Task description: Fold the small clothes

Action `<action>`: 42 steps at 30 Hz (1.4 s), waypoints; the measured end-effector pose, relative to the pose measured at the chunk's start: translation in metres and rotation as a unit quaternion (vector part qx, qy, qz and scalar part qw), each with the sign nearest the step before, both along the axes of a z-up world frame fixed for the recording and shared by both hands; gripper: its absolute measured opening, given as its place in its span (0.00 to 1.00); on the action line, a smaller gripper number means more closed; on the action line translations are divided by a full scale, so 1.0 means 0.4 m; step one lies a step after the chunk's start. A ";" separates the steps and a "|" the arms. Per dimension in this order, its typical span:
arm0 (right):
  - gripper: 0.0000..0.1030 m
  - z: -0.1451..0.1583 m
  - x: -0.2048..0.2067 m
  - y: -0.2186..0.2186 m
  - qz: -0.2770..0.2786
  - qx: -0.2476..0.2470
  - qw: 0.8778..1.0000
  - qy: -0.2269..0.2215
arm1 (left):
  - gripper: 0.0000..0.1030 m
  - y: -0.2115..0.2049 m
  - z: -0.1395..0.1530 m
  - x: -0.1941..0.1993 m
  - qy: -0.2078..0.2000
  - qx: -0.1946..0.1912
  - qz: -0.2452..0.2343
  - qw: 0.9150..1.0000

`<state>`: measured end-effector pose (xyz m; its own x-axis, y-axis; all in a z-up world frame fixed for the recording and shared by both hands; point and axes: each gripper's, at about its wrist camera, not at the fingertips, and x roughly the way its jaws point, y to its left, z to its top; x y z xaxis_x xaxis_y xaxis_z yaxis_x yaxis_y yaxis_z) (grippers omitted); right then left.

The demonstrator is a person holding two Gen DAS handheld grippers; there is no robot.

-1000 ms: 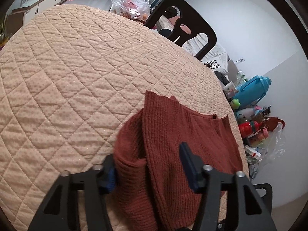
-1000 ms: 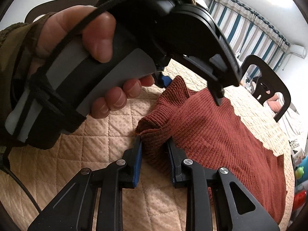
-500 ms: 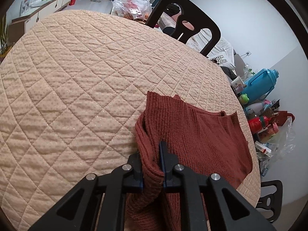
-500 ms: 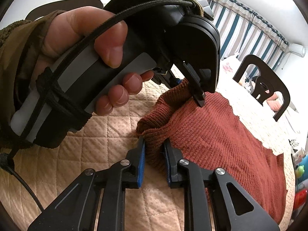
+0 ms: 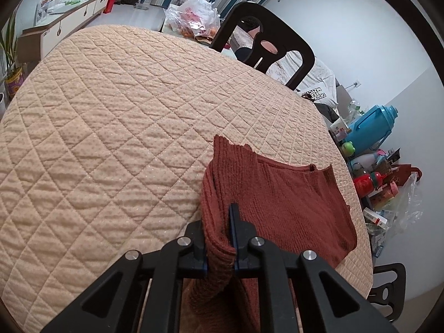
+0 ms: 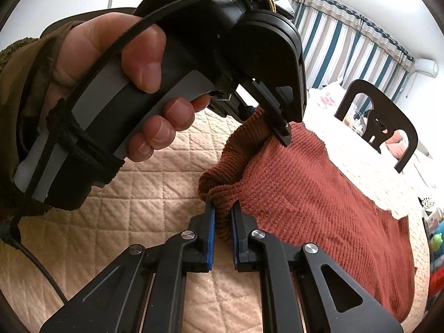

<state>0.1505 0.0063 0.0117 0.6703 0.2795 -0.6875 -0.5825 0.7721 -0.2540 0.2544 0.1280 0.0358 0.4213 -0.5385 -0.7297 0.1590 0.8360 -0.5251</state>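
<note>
While both tongs (image 5: 219, 238) (image 6: 222, 222) pinch rust sweater (image 5: 291, 202) (image 6: 319, 180), no legible labels.

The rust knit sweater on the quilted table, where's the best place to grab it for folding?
Grip the bunched near edge of the rust knit sweater, approaching from the near side of the table. That edge stands up in thick folds, and both tools, left and right, pinch there.

— Left wrist view: mounted behind the left gripper (image 5: 219, 238), looking forward along its fingers and down, close over the rust knit garment (image 5: 283, 202), across the quilted table cover (image 5: 111, 127) toward a black chair (image 5: 266, 47).

— Right wrist view: set behind the right gripper (image 6: 222, 222), equally close, facing the same garment (image 6: 319, 183) from its other side. Shared: garment, cover, chair (image 6: 380, 122), plus the left gripper's handle in the hand (image 6: 119, 83).
</note>
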 end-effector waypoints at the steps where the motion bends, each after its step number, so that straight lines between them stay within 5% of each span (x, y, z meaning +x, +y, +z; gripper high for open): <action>1: 0.08 0.001 -0.002 0.000 0.001 0.001 1.000 -0.002 | 0.13 0.002 0.004 -0.003 0.000 -0.001 0.003 1.000; 17: 0.08 0.067 -0.071 0.008 0.040 0.066 0.997 -0.009 | 0.13 0.059 0.097 -0.108 -0.022 0.014 0.033 0.999; 42: 0.08 0.183 -0.110 -0.195 -0.047 0.164 0.985 -0.032 | 0.13 -0.194 0.219 -0.087 -0.064 0.012 -0.001 0.998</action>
